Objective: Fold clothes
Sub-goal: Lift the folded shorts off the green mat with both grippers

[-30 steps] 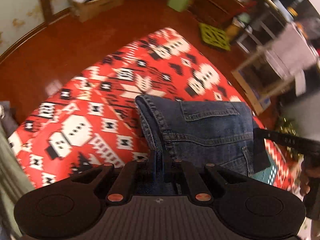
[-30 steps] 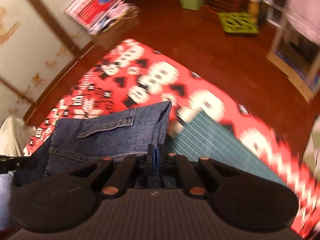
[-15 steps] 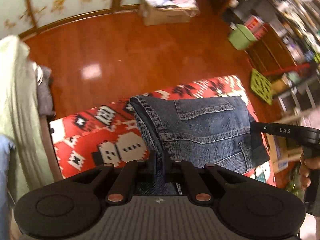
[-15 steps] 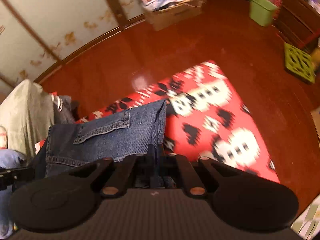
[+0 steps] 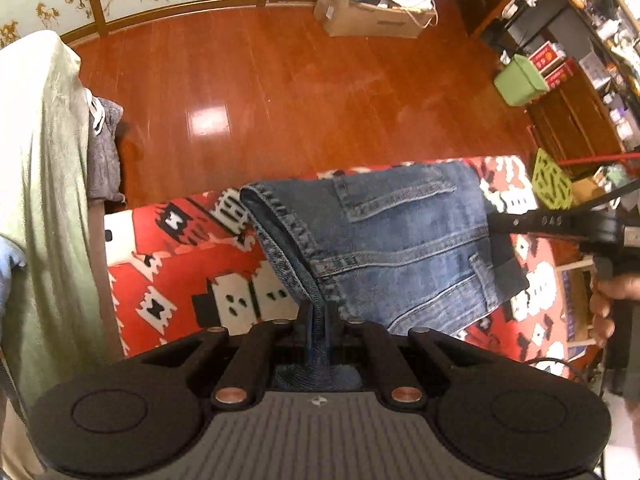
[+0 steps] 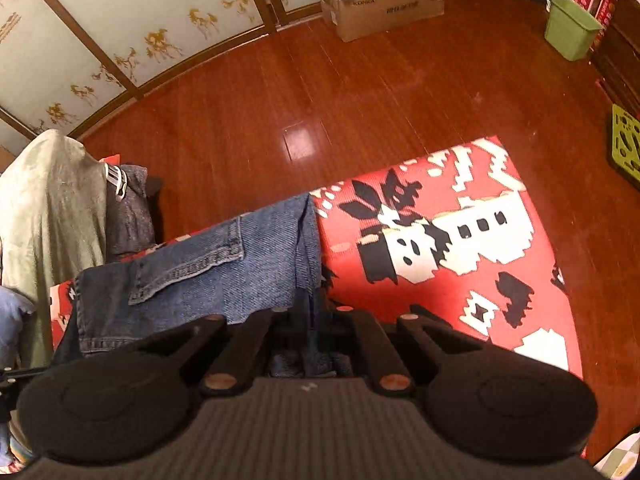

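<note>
Your left hand-held gripper (image 5: 319, 314) has its jaws closed tight on a bunched edge of the folded jeans (image 5: 400, 240), low in the centre of the left wrist frame. From there the denim spreads up and to the right, back pocket showing, above the red patterned cloth (image 5: 180, 264). At the right edge of that frame your right hand (image 5: 606, 304) grips the handle of the other tool.

Your right hand-held gripper (image 6: 314, 320) is likewise clamped on denim, pinching a fold of the jeans (image 6: 224, 272) at the lower centre of the right wrist frame; the garment runs out to the left, with the red patterned cloth (image 6: 460, 240) to its right. A pale green fabric (image 6: 52, 208) drapes at the left edge, and a cardboard box (image 6: 384, 4) sits on the wooden floor (image 6: 340, 92) at the top.
</note>
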`<state>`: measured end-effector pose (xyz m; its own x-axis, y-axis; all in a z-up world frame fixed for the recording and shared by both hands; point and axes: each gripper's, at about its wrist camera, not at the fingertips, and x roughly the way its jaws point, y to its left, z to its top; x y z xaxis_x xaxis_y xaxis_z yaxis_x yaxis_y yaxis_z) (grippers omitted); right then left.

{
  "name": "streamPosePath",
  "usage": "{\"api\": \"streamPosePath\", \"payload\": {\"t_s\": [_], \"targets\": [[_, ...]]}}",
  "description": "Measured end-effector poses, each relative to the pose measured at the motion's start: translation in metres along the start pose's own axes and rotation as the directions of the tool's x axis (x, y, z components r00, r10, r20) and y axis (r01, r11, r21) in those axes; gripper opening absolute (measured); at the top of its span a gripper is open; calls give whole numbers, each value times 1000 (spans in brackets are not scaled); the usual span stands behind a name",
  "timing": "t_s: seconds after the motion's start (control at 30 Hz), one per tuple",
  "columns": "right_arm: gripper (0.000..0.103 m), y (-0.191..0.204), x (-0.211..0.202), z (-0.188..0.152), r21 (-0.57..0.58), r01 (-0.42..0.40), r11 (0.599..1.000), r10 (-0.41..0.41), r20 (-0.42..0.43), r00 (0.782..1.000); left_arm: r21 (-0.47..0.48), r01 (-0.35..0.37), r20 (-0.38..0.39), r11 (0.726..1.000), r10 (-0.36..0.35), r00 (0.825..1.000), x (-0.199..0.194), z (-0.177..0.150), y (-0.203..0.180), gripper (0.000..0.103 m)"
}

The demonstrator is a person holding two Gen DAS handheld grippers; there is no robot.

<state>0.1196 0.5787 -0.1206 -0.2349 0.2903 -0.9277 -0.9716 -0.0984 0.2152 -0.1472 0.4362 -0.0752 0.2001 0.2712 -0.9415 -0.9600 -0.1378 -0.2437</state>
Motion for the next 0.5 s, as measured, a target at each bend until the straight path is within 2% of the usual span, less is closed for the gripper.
{"api": "streamPosePath", "payload": {"t_s": [0.17,0.3,0.4,0.5], "targets": [[2,-11,16,-5,24,12,1000,-13,6,1000,3,-22,-38,1000,22,999,13,-7,10,6],[3,-19,24,-11,52,10,999,-12,28,1000,69,-42,-64,997,46,997,25,-12,15,6],[11,-21,16,-18,76,16,997,-21,66,998,84,-37,-74,996,44,996,26,-14,21,8],[12,-20,-1,-25,94,31,995,-42,110,993,102,-28,-78,994,36,996,21,-16,27,9]]}}
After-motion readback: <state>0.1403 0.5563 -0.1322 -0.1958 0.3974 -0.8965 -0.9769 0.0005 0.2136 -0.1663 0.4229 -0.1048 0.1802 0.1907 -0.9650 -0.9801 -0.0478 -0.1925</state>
